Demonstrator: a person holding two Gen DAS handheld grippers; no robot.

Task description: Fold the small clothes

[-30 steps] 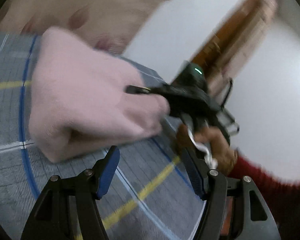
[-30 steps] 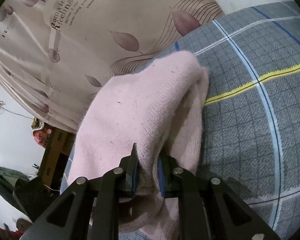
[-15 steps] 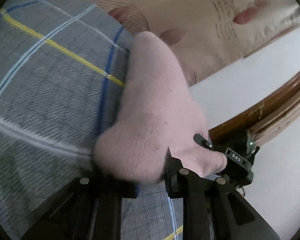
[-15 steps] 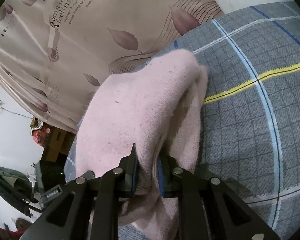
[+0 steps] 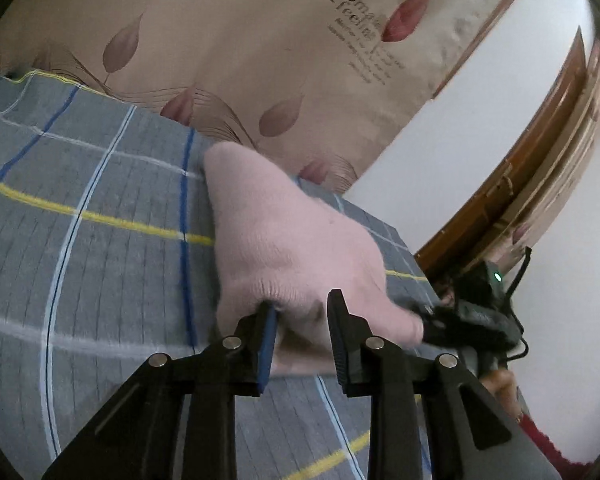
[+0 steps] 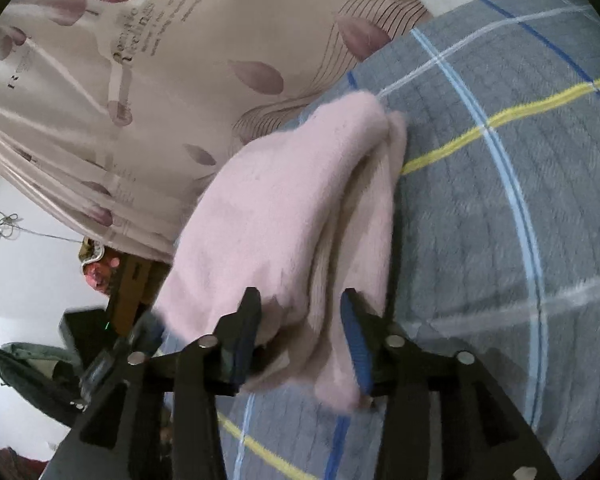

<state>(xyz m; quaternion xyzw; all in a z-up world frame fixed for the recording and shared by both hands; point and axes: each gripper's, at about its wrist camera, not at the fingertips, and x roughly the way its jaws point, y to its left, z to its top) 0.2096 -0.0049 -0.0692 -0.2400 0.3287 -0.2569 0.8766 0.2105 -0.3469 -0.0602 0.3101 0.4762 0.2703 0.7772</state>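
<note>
A folded pink knit garment (image 5: 284,240) lies on the grey plaid bedspread (image 5: 100,264). My left gripper (image 5: 302,312) is at its near edge, jaws partly apart with the cloth between the fingers, not clamped. In the right wrist view the same garment (image 6: 268,216) shows layered folds. My right gripper (image 6: 300,312) has its jaws apart around the near edge of the garment, no longer pinching it. The right gripper also shows in the left wrist view (image 5: 464,320) at the garment's right corner.
A beige curtain with leaf prints (image 5: 260,40) hangs behind the bed. A white wall and a wooden door frame (image 5: 540,152) are at the right. The bedspread (image 6: 500,200) stretches wide to the right of the garment.
My right gripper has opened and let go of the garment's edge. My left gripper has swung round to the garment and stands at its near edge with cloth between its fingers.
</note>
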